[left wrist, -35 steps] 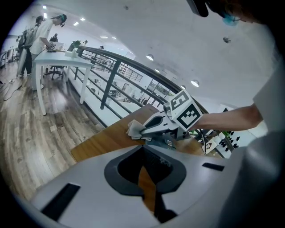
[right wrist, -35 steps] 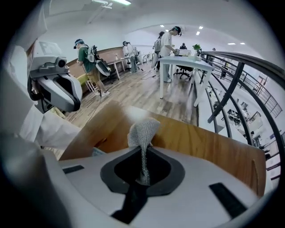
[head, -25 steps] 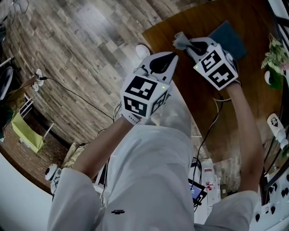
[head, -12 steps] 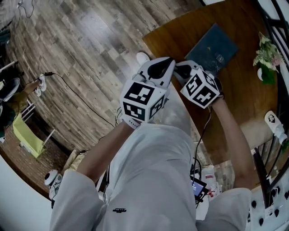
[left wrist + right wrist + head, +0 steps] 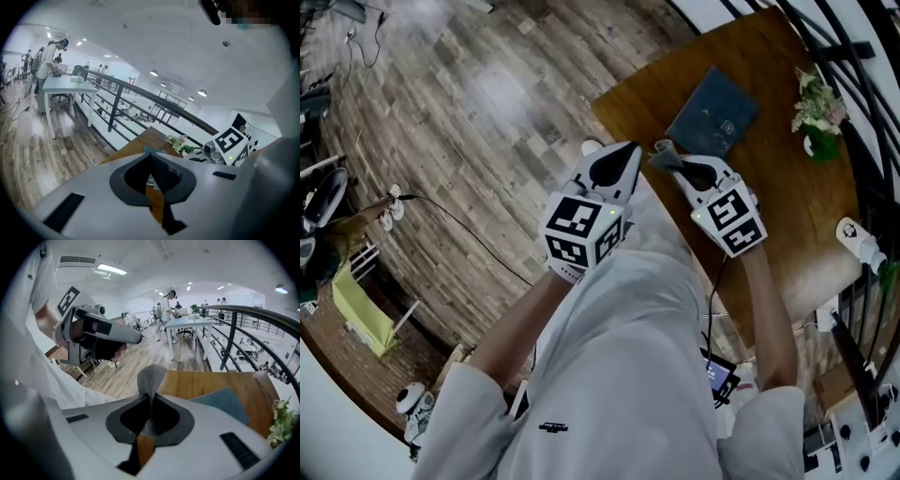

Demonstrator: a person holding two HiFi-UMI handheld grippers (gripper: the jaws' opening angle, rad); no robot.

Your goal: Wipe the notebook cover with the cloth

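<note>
The dark blue-green notebook [image 5: 712, 111] lies flat and closed on the brown wooden worktop [image 5: 783, 192], just ahead of the right tongs [image 5: 671, 157] and slightly to their right; in the right gripper view it shows as a teal slab [image 5: 224, 403] beyond the jaws. The grey cloth [image 5: 662, 150] is clamped between the jaws of the right tongs [image 5: 150, 397], which are closed on it, and a rounded fold of the knitted fabric [image 5: 151, 377] sticks up past their tips. That fold hangs near the notebook's nearest corner, but whether it touches the cover cannot be made out. The left tongs [image 5: 628, 152] are beside the right ones, on their left, over the worktop's edge, with jaws pressed together and nothing between them [image 5: 150, 155]. From the left gripper view the marker cube of the right tongs [image 5: 232, 143] shows off to the right. Farther ahead of the right tongs, past the notebook, a small bunch of flowers [image 5: 816, 111] stands on the worktop. A white device [image 5: 859, 240] lies at the worktop's edge, well to the right of both tongs. To the left of the left tongs, wooden floor [image 5: 469, 112] spreads out below.
</note>
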